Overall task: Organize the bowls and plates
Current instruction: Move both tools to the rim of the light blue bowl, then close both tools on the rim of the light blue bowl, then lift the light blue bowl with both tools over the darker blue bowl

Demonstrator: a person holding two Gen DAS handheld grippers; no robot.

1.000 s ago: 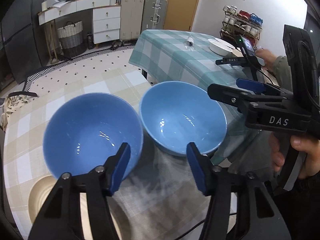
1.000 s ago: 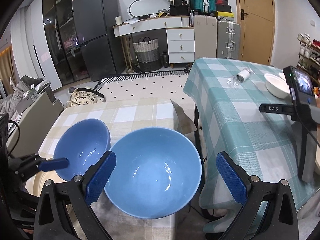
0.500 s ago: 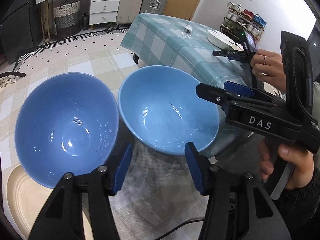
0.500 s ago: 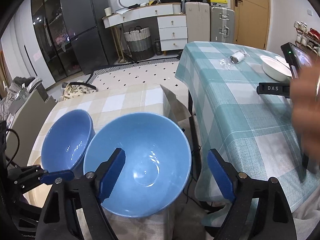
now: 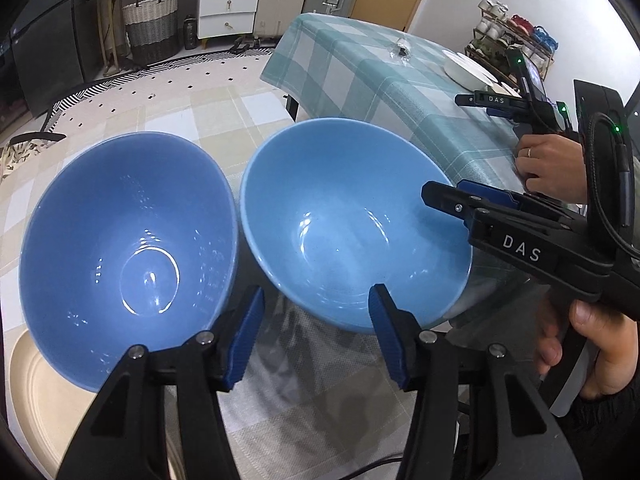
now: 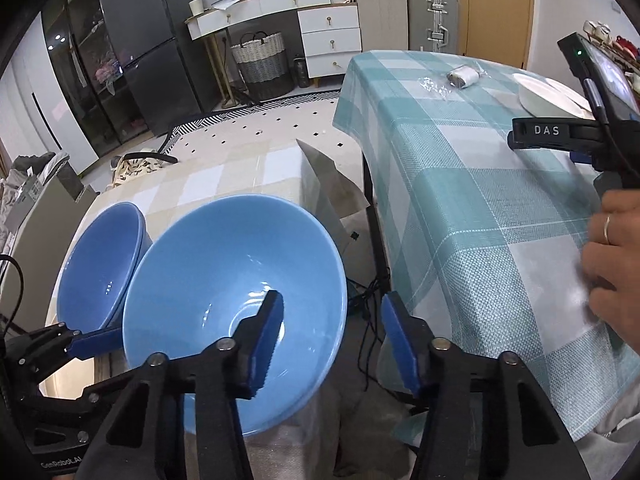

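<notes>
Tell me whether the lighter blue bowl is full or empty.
Empty. The lighter blue bowl shows only its bare glazed inside and light glints in the left wrist view; the right wrist view shows the same bare bottom.

Two bowls (image 5: 128, 248) (image 5: 352, 224) side by side on table (image 5: 188, 108), plate (image 5: 36, 392) beneath left one

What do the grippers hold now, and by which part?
Nothing yet. The right gripper is closing around the light blue bowl at its rim; the left gripper holds nothing.

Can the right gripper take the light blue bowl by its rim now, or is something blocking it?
Probably yes. The right gripper already straddles the near rim of the light blue bowl, its jaws closing, one finger inside and one outside. Nothing sits between; the darker blue bowl stays aside.
</notes>
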